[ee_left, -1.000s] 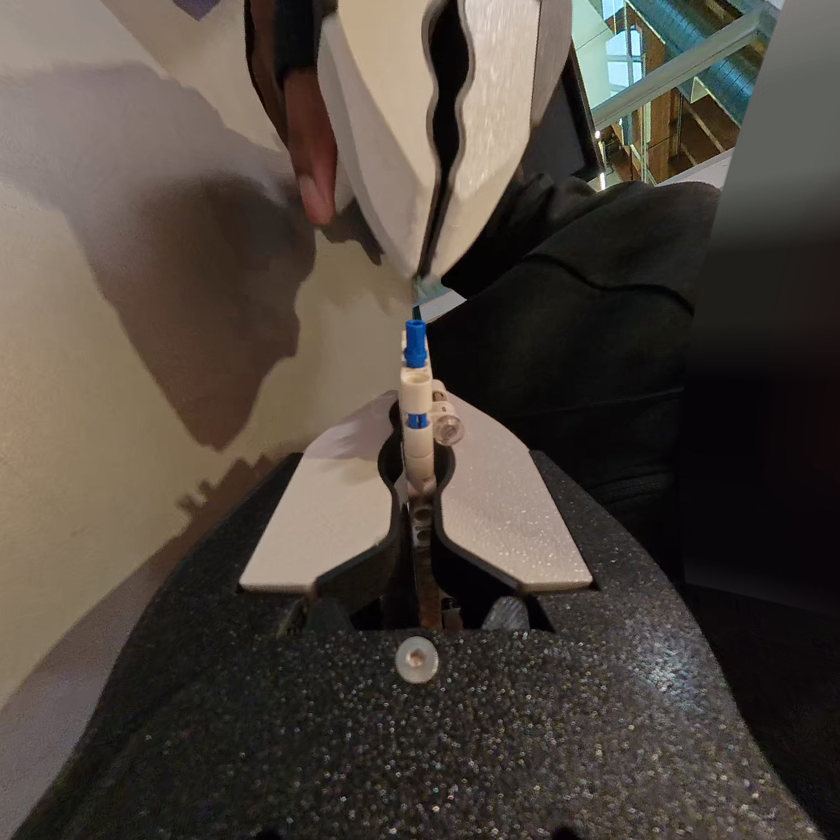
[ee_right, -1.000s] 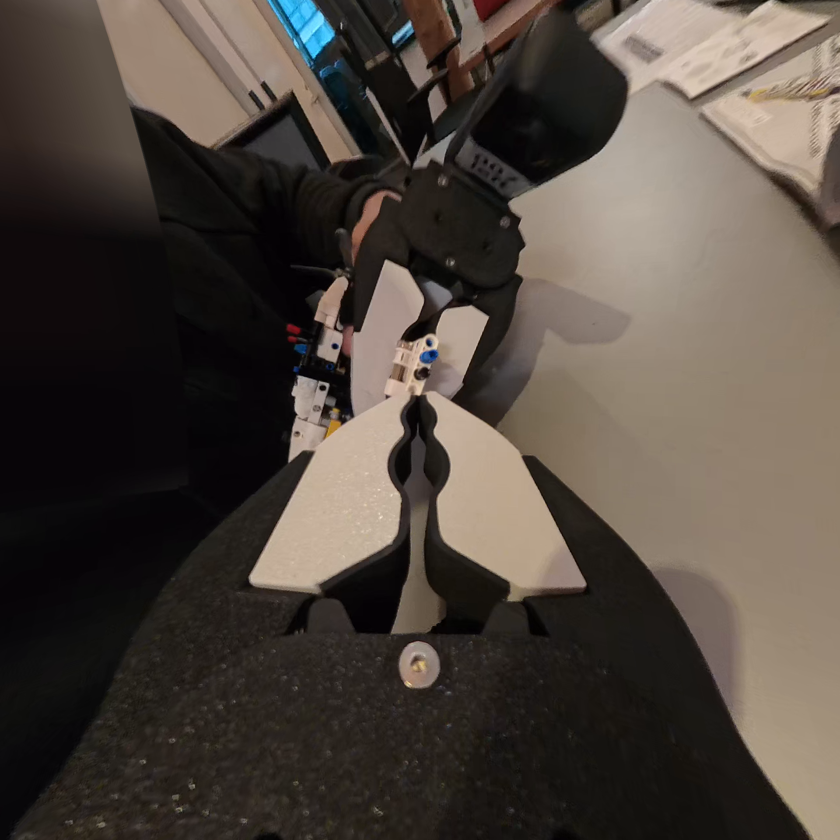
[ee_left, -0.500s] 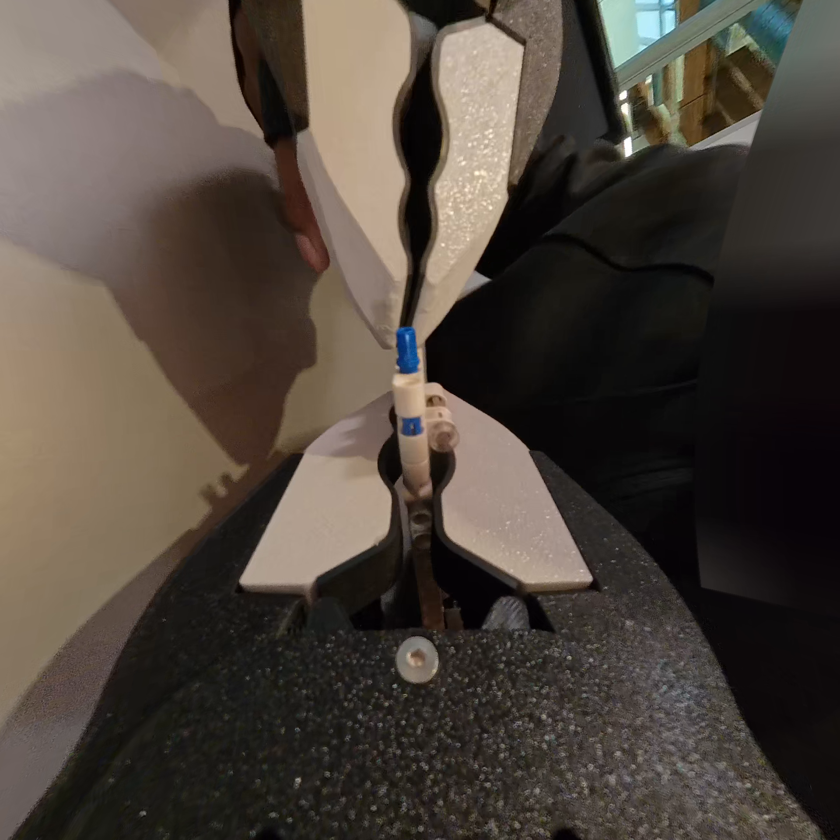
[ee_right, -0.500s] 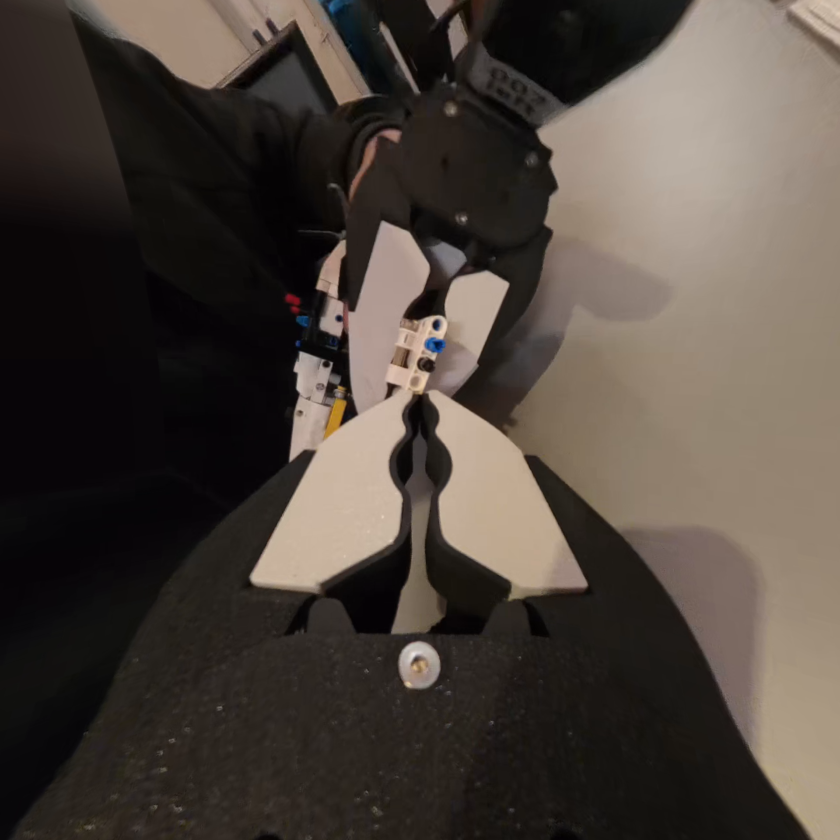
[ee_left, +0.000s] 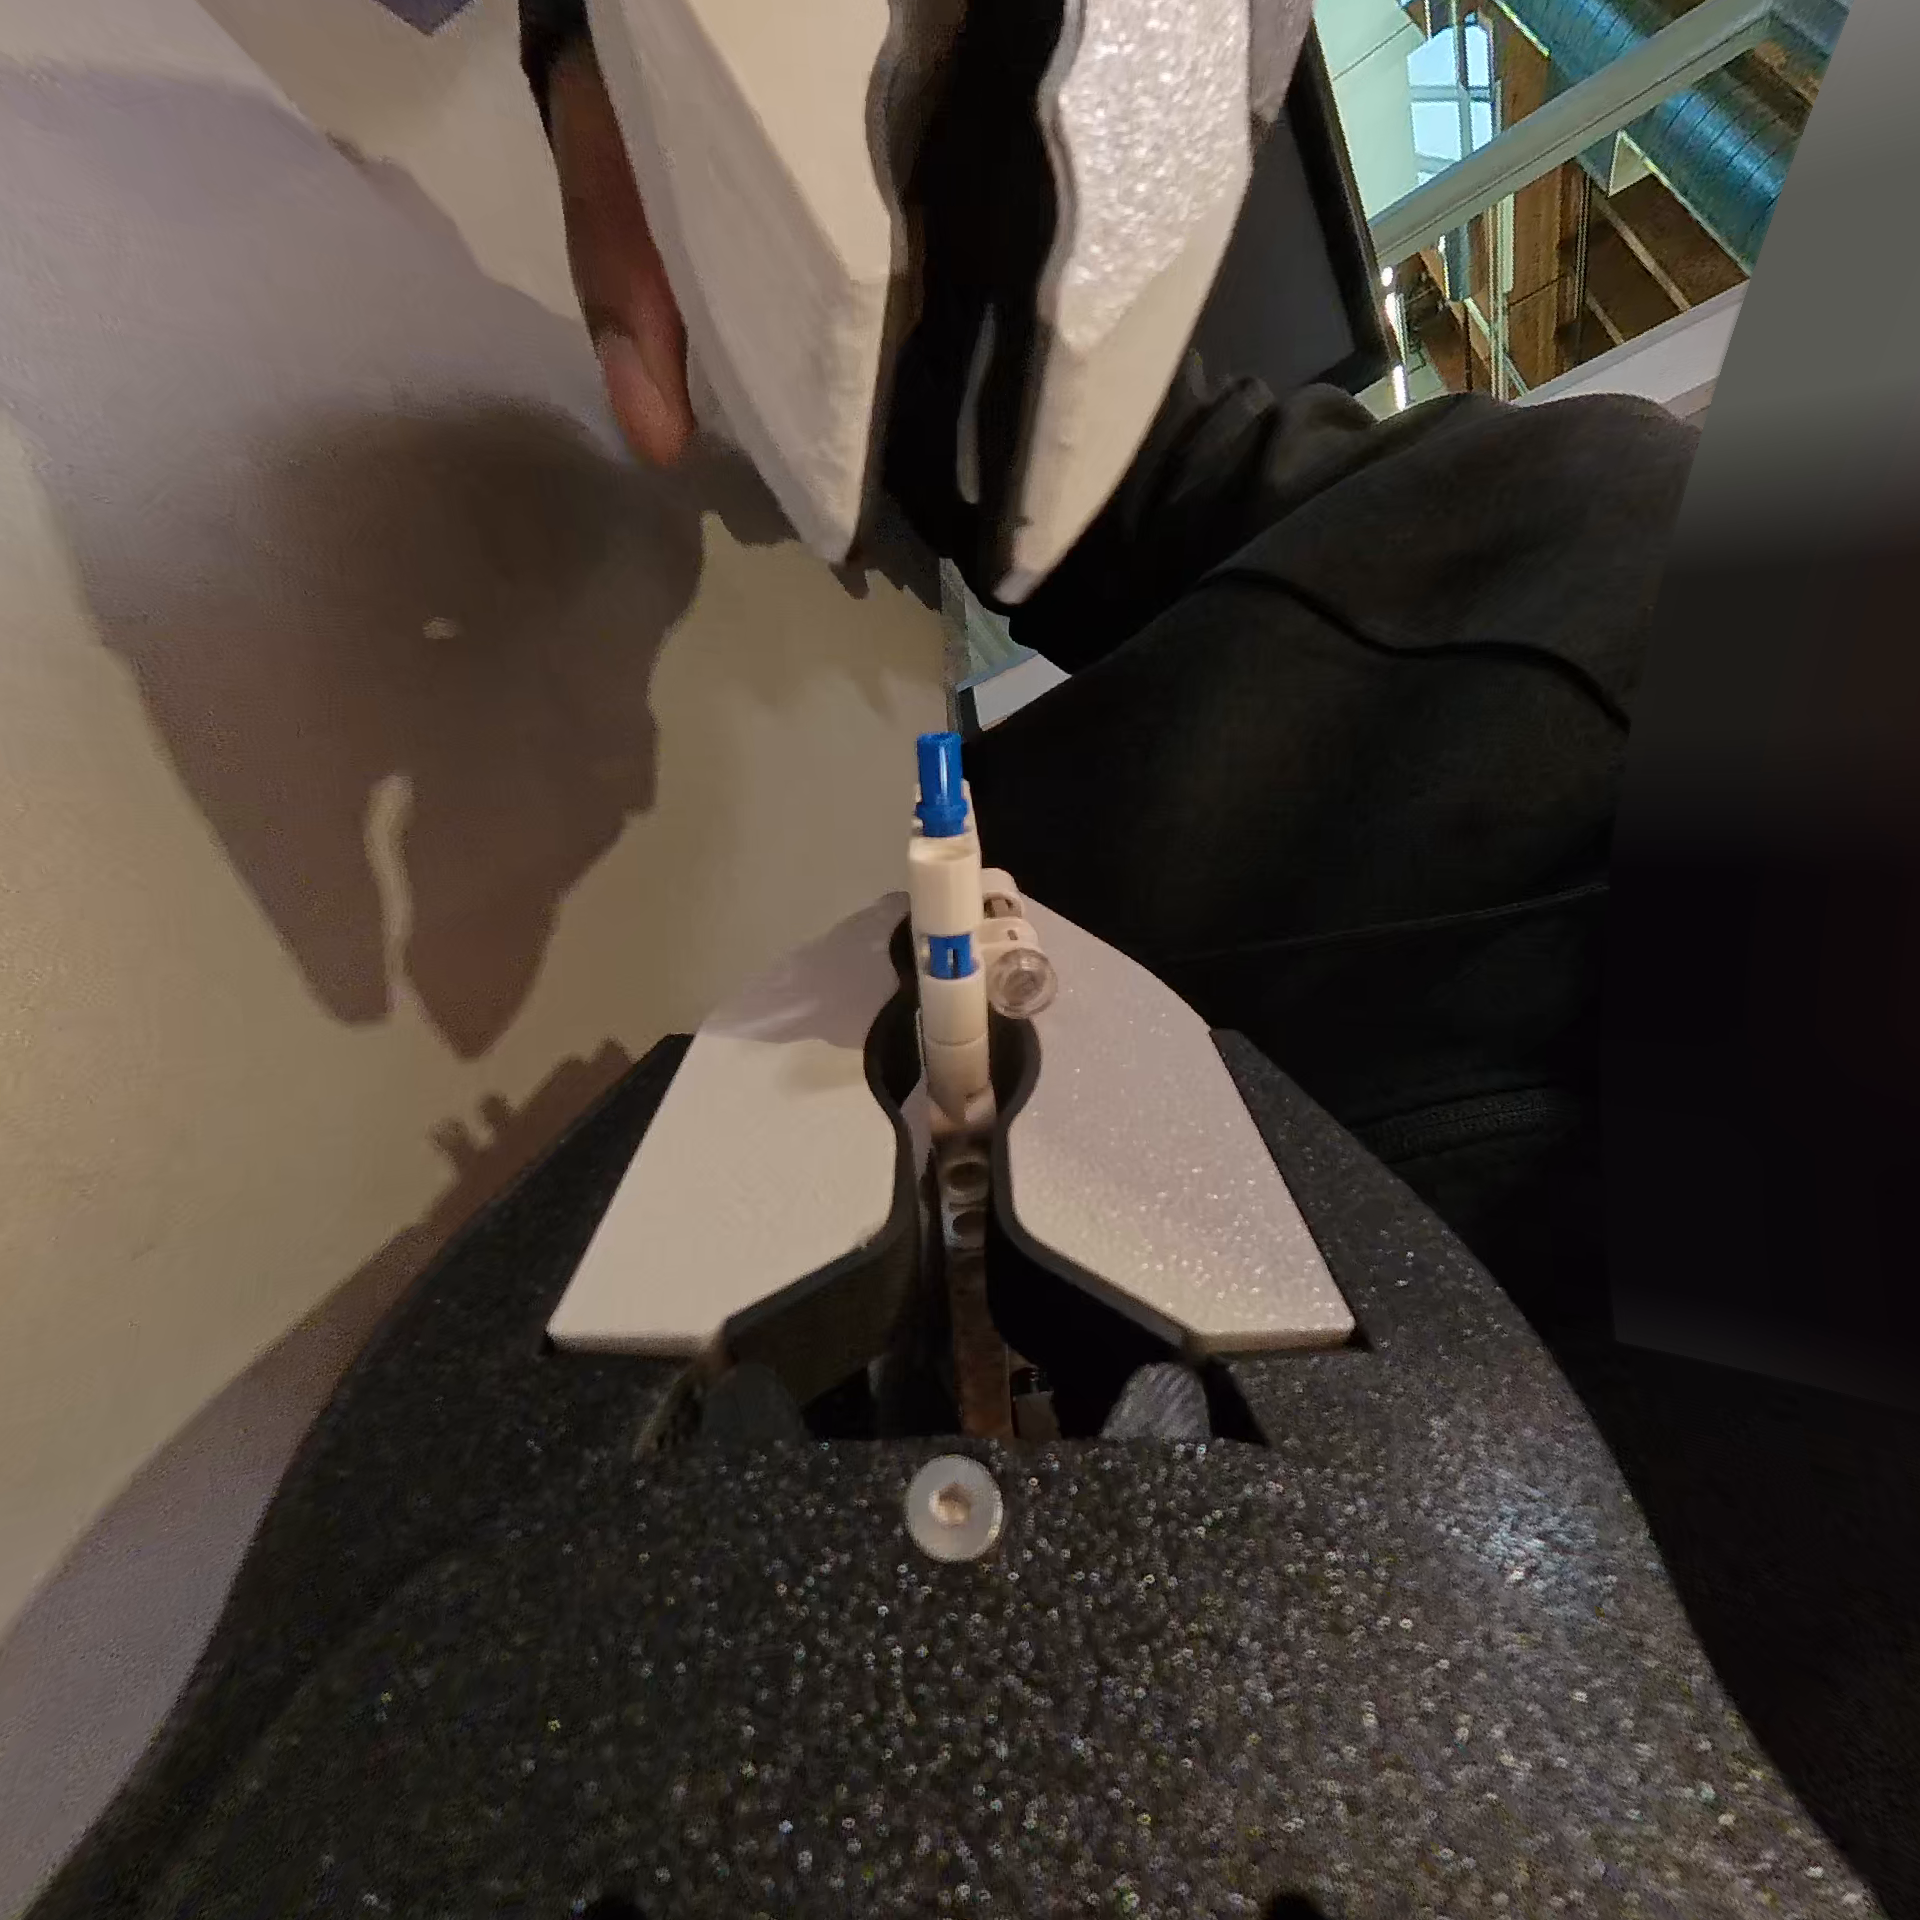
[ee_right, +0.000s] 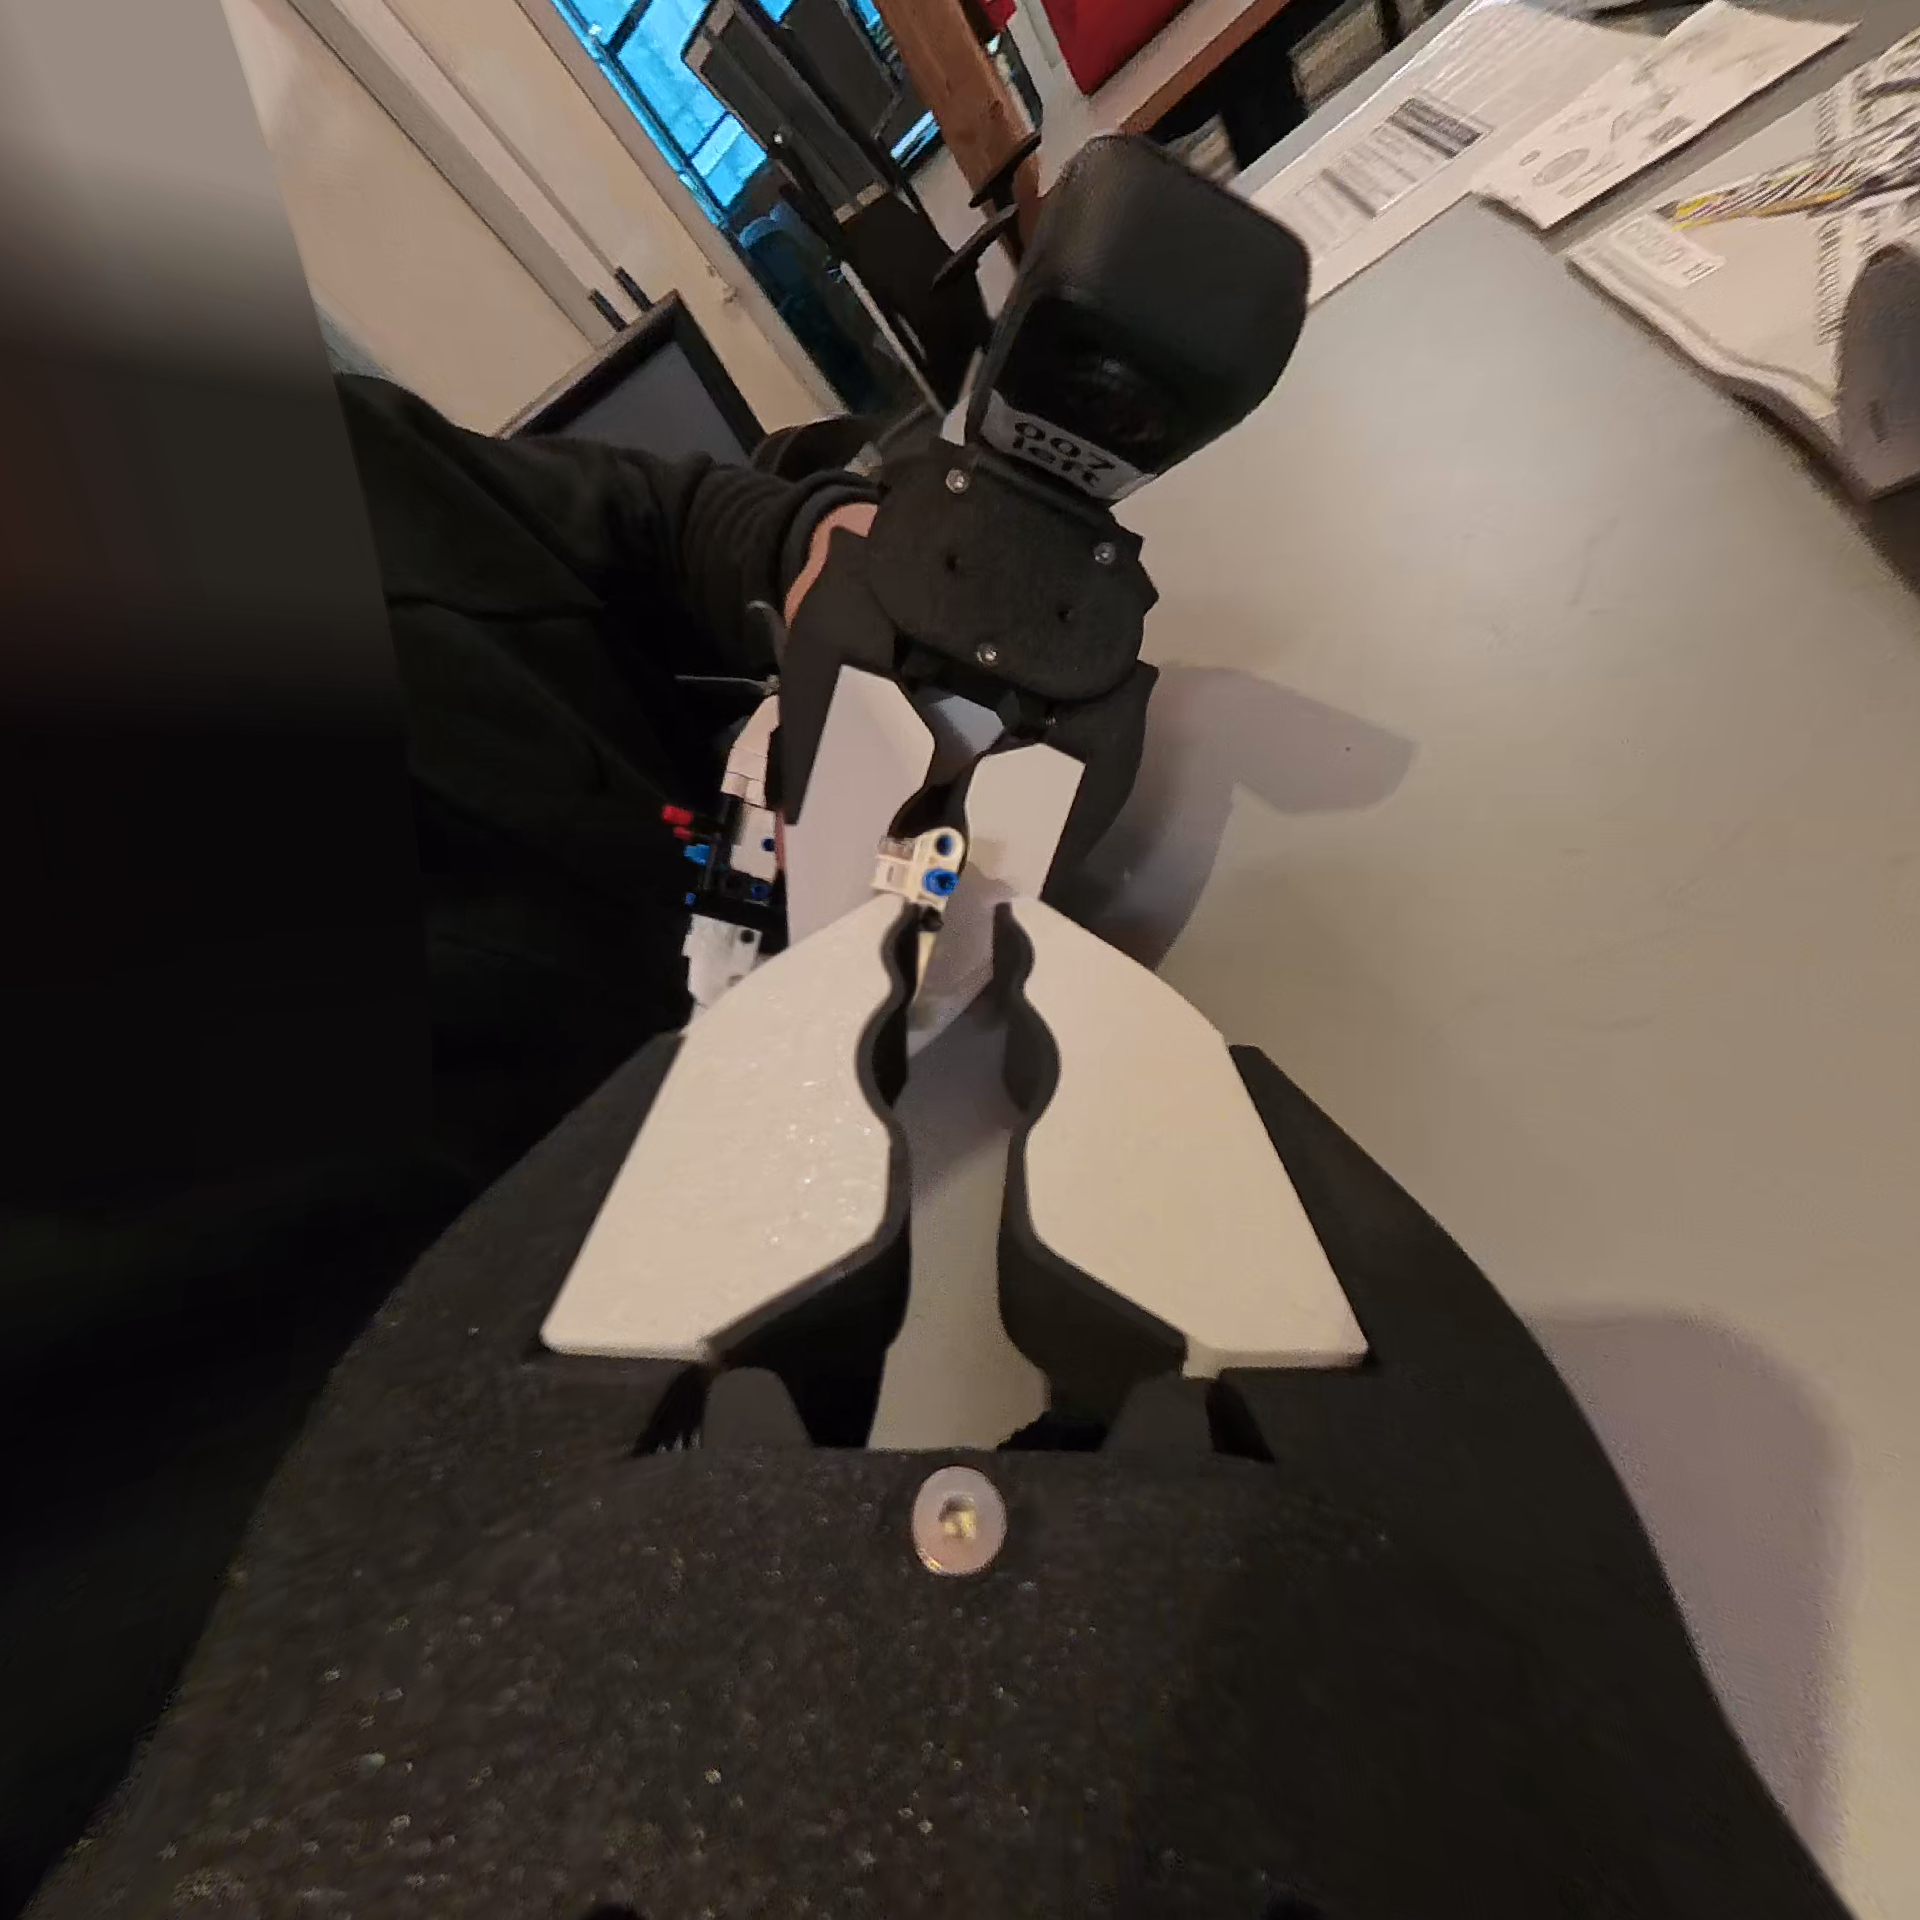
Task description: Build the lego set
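The left gripper [ee_left: 951, 935] is clamped on a small white brick assembly [ee_left: 948, 914] of stacked beam pieces, which stands upright out of the notch between its pads with a blue pin [ee_left: 938, 784] at the free tip, a second blue pin lower in the stack and a clear round stud [ee_left: 1023, 977] on one side. That hold looks the same as a second ago. The right gripper [ee_right: 951, 920] is what has changed: half a second ago its jaws were pressed together right at the blue pin; now they stand apart with only table showing between them, holding nothing, and its tips have drawn back so that a clear gap lies between them and the pin. Judging from that, whatever push or pinch it was giving the pin is over. The two grippers face each other nearly tip to tip above the pale table [ee_right: 1455, 935], the left one tilted down from a hand in a black sleeve [ee_right: 582, 540]. Beyond, a larger brick model [ee_right: 732, 862] in white and black with red and blue pins sits near the person's body, and printed sheets [ee_right: 1558, 135] lie at the far table edge.
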`<state>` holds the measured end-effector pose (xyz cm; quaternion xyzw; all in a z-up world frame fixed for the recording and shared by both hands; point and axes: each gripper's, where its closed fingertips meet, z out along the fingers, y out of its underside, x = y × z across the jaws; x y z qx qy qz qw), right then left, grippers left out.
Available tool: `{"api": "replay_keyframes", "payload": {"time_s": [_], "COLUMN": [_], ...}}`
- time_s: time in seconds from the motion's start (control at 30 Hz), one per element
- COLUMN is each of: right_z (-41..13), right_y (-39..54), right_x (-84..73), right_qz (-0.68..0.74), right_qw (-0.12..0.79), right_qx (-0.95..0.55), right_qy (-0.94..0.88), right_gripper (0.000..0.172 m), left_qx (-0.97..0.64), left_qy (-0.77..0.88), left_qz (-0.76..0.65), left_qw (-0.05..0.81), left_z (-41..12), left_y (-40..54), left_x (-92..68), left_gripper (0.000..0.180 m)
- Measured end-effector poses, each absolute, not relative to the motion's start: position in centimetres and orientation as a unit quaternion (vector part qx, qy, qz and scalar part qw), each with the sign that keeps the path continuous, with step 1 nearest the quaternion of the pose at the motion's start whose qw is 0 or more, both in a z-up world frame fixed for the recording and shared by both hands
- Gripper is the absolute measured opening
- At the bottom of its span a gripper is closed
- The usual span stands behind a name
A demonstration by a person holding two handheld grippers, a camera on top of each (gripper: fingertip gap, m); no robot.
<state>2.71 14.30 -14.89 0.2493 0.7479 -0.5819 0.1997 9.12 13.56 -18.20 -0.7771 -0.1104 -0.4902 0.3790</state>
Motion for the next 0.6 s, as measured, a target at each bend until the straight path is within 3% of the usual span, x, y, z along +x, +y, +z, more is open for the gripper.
{"api": "replay_keyframes", "payload": {"time_s": [0.1, 0.17, 0.6], "right_z": [-15.1, -15.8, -15.9], "right_y": [13.7, 13.3, 11.7], "right_x": [3.4, 3.7, 4.3], "right_qz": [-0.56, -0.541, -0.514], "right_qw": [0.235, 0.24, 0.279], "right_qx": [0.241, 0.236, 0.212], "right_qy": [0.757, 0.771, 0.783], "right_gripper": [0.029, 0.029, 0.009], "left_qx": [-0.779, -0.779, -0.786], "left_qy": [-0.109, -0.109, -0.103], "left_qz": [-0.488, -0.487, -0.482], "left_qw": [0.378, 0.379, 0.373], "left_z": [-18.2, -18.2, -18.2], "left_y": [13.6, 13.6, 13.6], "left_x": [9.2, 9.2, 9.3], "left_gripper": [0.008, 0.008, 0.008]}}
